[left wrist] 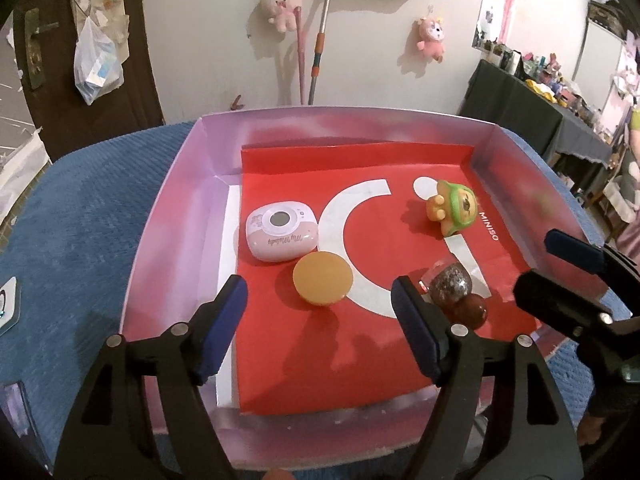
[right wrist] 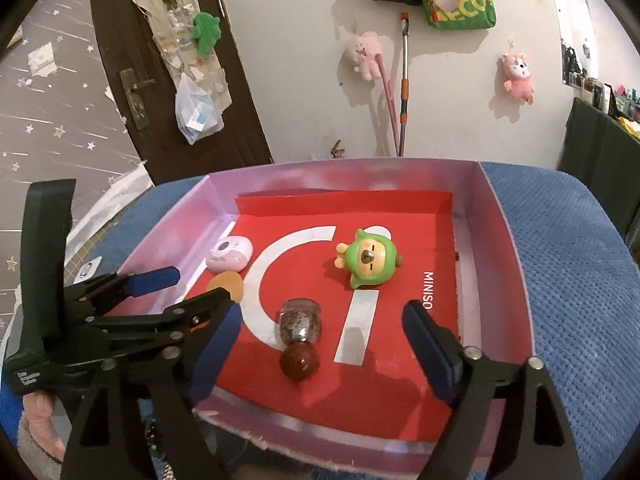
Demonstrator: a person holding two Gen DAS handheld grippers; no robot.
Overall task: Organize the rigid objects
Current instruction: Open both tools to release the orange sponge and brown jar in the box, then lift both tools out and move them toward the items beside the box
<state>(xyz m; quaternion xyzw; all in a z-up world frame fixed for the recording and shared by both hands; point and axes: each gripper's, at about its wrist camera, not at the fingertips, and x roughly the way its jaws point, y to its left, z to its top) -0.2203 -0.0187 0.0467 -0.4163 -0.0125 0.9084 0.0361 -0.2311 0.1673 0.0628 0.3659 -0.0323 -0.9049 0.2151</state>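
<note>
A pink box (left wrist: 176,184) (right wrist: 504,240) lined with red paper holds a pink My Melody device (left wrist: 282,230) (right wrist: 230,258), an orange round disc (left wrist: 322,283) (right wrist: 230,285), a green-hooded toy figure (left wrist: 452,208) (right wrist: 368,262) and a small glass bottle (left wrist: 450,280) (right wrist: 300,322) with a brown ball stopper. My left gripper (left wrist: 318,282) (right wrist: 192,286) hovers open above the disc, its pads well clear of it. My right gripper (right wrist: 322,312) (left wrist: 556,270) is open too. The bottle lies between its fingers, untouched.
The box sits on a blue textured cloth (left wrist: 80,208) (right wrist: 568,280). A small flat object (left wrist: 6,304) lies at the cloth's left edge. Behind are a dark door (right wrist: 160,80), a wall with plush toys and a mop handle (left wrist: 320,40), and a cluttered dark table (left wrist: 532,108).
</note>
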